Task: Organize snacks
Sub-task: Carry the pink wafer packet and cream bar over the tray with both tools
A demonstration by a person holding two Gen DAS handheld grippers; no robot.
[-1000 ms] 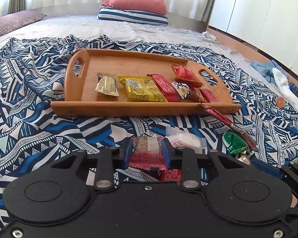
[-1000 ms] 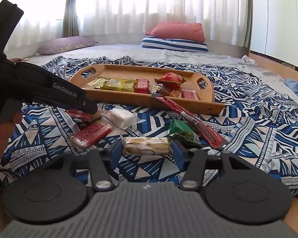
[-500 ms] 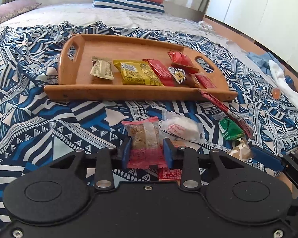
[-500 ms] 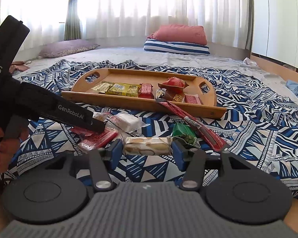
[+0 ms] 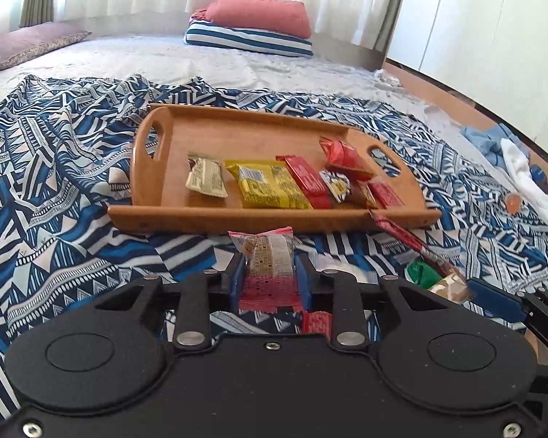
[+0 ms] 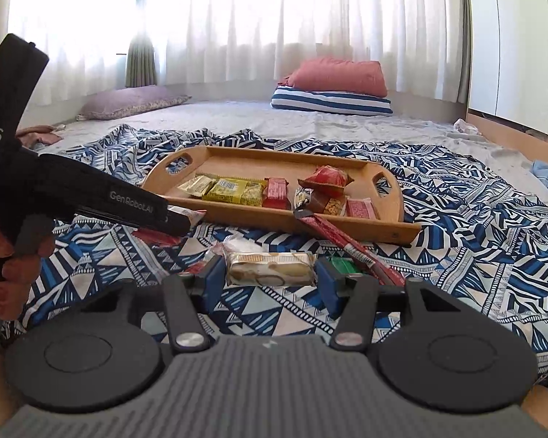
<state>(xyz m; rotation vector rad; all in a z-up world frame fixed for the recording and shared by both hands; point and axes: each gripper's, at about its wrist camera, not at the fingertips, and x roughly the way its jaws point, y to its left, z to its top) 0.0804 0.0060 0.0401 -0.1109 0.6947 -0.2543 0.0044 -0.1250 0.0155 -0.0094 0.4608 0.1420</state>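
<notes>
My left gripper [image 5: 268,277] holds a pink-and-clear snack packet [image 5: 268,255] upright above the patterned cloth, just short of the wooden tray [image 5: 274,219]; its jaws are closing on the packet. The tray carries several snacks: a beige packet, a yellow one, red ones. My right gripper [image 6: 270,277] is shut on a beige biscuit packet [image 6: 270,268], gripped end to end and held level, in front of the tray [image 6: 255,216]. In the right wrist view the left gripper [image 6: 175,219] comes in from the left, with a hand on its handle.
A long red stick pack [image 6: 347,244] leans on the tray's front rim. A green packet [image 6: 343,264], a white packet [image 6: 241,246] and a red packet [image 5: 316,321] lie on the blue patterned cloth [image 5: 73,219]. Pillows lie far back; a white cupboard stands right.
The left gripper has lifted the pink packet off the cloth and carried it closer to the tray. The right gripper keeps the biscuit packet and has barely moved.
</notes>
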